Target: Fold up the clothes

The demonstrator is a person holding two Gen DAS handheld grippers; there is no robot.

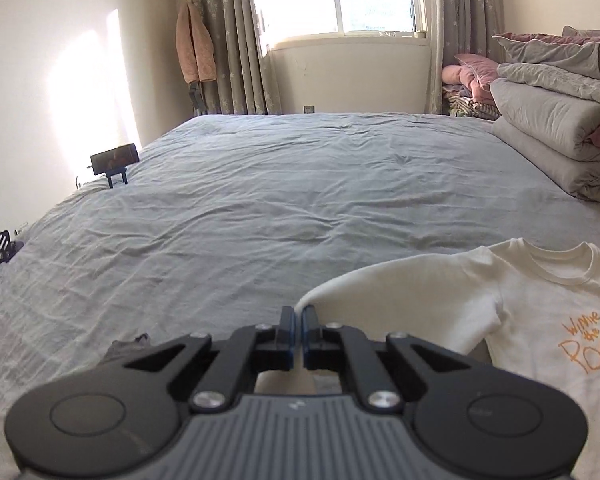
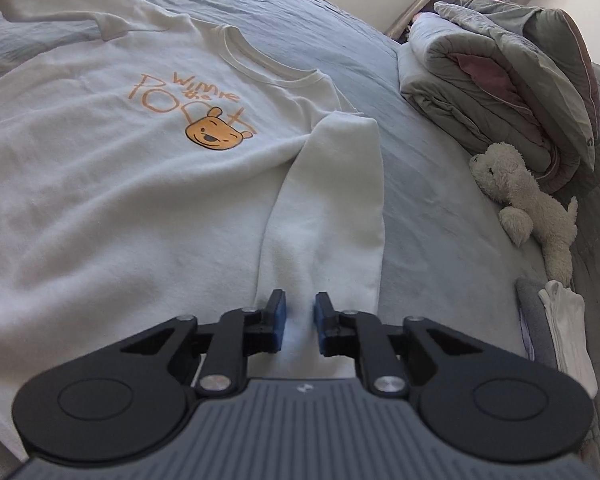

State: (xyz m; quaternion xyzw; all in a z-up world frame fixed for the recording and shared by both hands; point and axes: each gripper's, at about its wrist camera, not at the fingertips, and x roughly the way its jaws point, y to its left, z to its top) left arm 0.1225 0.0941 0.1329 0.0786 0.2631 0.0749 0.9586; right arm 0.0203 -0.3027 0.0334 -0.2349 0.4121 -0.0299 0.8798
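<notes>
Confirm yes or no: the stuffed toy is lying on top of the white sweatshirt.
No. The stuffed toy lies on the bed beside the folded quilts, apart from the white sweatshirt.

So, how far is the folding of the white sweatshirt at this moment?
Done: the white sweatshirt lies spread face up on the bed. In hand: the left gripper is shut on one sleeve end, and the right gripper pinches the other sleeve. Left: no fold shows yet, so sleeves and body remain.
</notes>
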